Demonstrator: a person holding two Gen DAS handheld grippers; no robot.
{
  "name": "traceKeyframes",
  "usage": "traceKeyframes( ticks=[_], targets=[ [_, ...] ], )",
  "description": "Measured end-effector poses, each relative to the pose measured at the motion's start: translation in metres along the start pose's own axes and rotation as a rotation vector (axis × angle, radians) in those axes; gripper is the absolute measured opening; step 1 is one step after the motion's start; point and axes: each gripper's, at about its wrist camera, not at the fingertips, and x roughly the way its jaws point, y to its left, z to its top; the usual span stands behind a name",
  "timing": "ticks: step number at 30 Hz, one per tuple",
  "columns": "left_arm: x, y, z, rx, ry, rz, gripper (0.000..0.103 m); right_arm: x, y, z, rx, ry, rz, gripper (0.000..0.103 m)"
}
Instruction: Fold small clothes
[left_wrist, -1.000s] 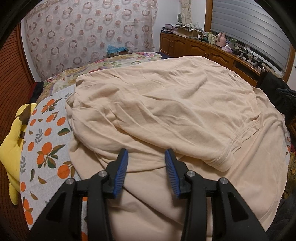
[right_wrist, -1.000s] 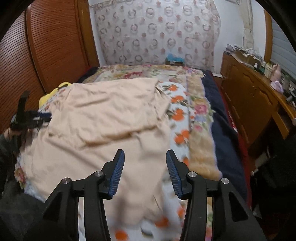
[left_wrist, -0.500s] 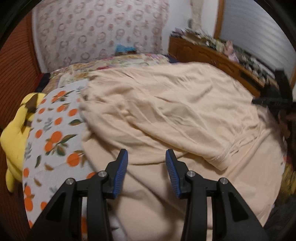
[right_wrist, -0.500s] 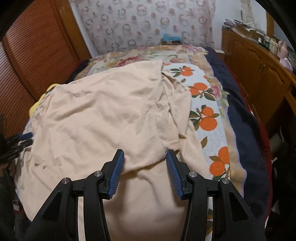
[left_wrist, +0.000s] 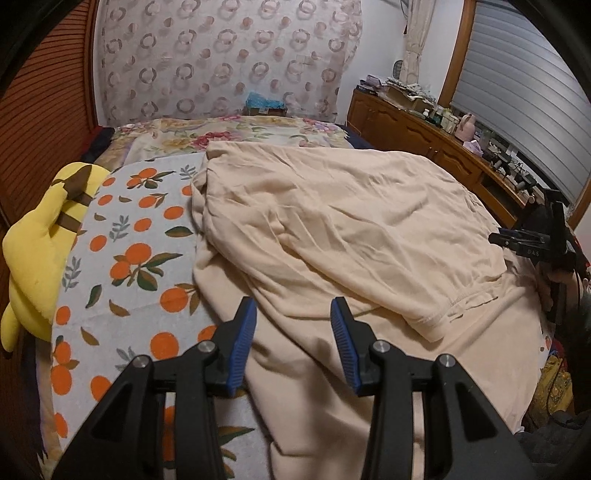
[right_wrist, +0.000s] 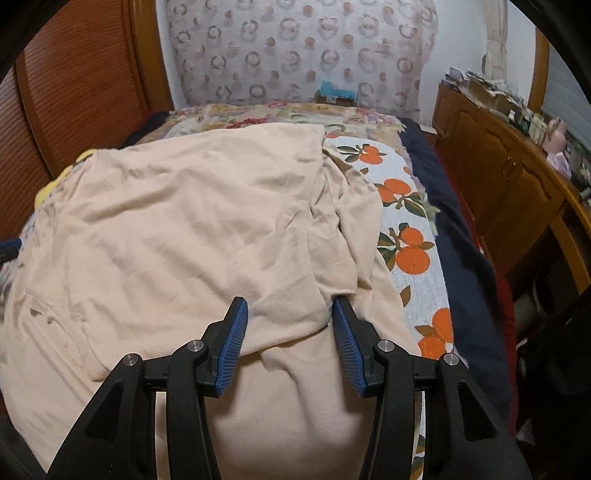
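Note:
A pale peach garment (left_wrist: 332, 236) lies spread on the bed, its far half folded over the near half with a hem edge (left_wrist: 436, 325) across the front. It fills the right wrist view (right_wrist: 177, 236) too. My left gripper (left_wrist: 291, 332) is open and empty, just above the garment's left side. My right gripper (right_wrist: 288, 328) is open and empty, its jaws standing either side of a folded edge at the garment's right side, not closed on it. The right gripper also shows at the far right of the left wrist view (left_wrist: 532, 247).
The bed has an orange-print sheet (left_wrist: 125, 258) and a floral cover (left_wrist: 229, 129). A yellow plush toy (left_wrist: 33, 243) lies at the left edge. A wooden cabinet (right_wrist: 498, 177) with clutter runs along the right. A dark blanket (right_wrist: 465, 236) edges the bed's right side.
Both grippers have swung across the garment. The left view shifted left, showing more orange sheet and the plush. The right gripper moved down close over the garment's folded right edge. Both stayed open.

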Motion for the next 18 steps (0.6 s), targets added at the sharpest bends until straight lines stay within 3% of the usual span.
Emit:
traceKeyframes(
  ticks=[18],
  targets=[
    [0.040, 0.004, 0.021, -0.009, 0.062, 0.056, 0.042, 0.001, 0.000, 0.000, 0.003, -0.007, -0.003, 0.049]
  ],
)
